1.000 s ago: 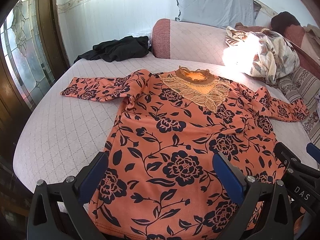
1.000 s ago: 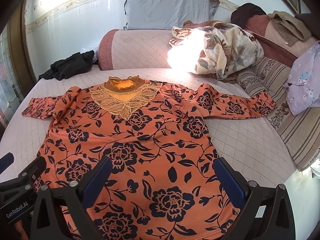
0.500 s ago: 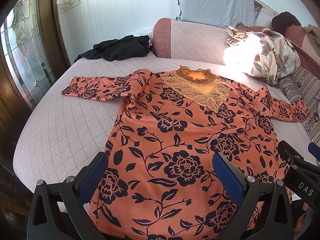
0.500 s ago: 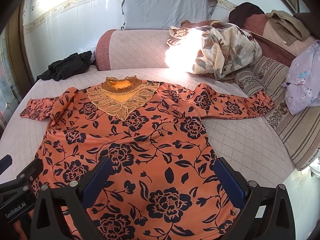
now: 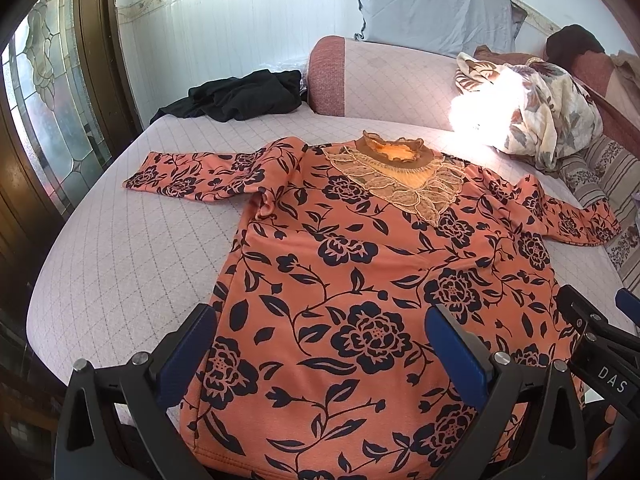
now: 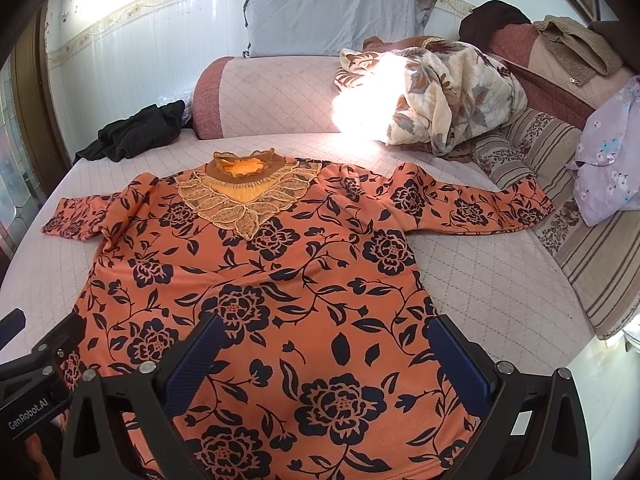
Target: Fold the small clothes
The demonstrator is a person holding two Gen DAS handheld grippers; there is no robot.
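Top lies flat, face up on the bed, both sleeves spread — no fold made yet, so all folding is left. Left gripper and right gripper hover over the hem, jaws wide apart, grasping nothing. Hem edge is cut off below the frames — sun glare hides part of the blanket.

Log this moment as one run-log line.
orange floral top: flat, unfolded | left claw: open, over hem | right claw: open, over hem
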